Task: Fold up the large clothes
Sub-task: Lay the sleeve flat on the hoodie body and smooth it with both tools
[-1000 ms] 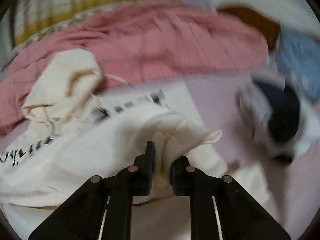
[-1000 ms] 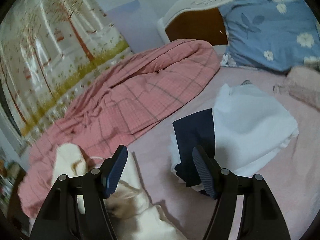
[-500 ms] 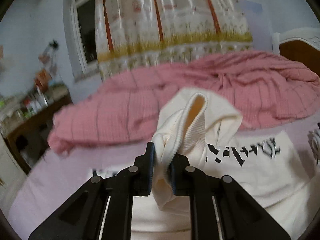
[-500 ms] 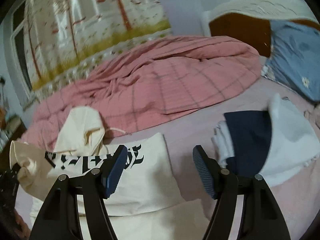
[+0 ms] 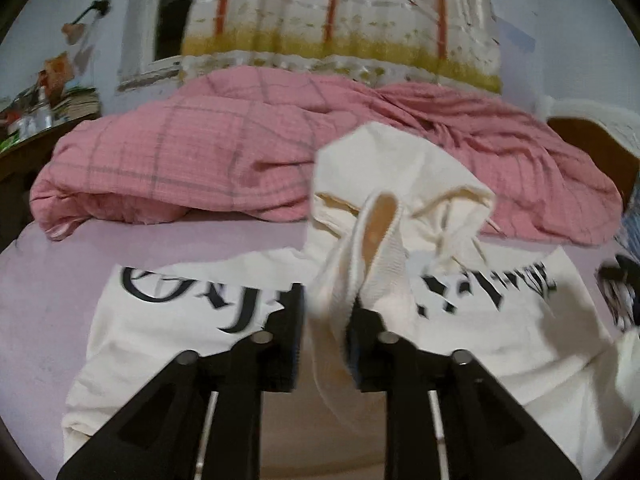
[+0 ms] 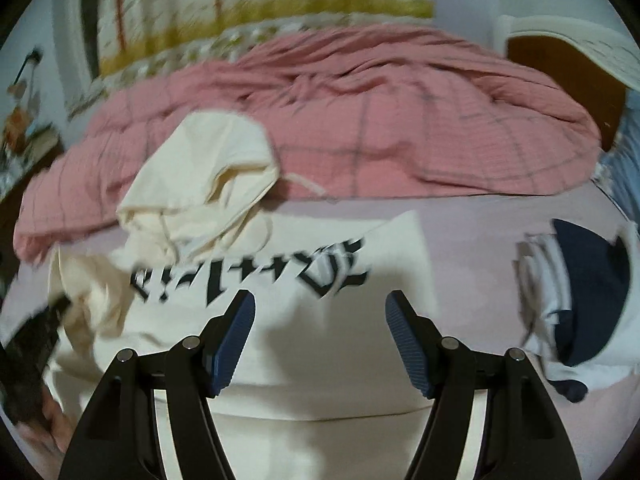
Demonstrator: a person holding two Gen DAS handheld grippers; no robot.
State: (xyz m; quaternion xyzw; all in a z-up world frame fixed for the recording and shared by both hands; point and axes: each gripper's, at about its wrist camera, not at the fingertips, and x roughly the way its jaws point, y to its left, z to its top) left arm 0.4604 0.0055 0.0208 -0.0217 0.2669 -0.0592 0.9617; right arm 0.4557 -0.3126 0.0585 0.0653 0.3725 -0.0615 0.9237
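Observation:
A cream hoodie [image 5: 480, 344] with black lettering lies spread on the lilac bed sheet [image 5: 60, 272]. Its hood [image 5: 400, 168] rests against the pink quilt. My left gripper [image 5: 326, 320] is shut on the hoodie's ribbed sleeve cuff [image 5: 360, 264] and holds it up over the hoodie's body. In the right wrist view the hoodie [image 6: 352, 344] lies below my right gripper [image 6: 320, 316], which is open and empty above the lettering [image 6: 256, 276]. The hood [image 6: 208, 168] sits to its upper left.
A rumpled pink checked quilt [image 5: 200, 152] [image 6: 400, 128] fills the far side of the bed. A folded navy and white garment [image 6: 584, 292] lies at the right. A headboard [image 6: 568, 64], a blue pillow and a patterned curtain [image 5: 340, 12] stand behind.
My left gripper has swung left and lifted the cuff across the hoodie's body. My right gripper has moved left from the navy garment to above the lettering, still open.

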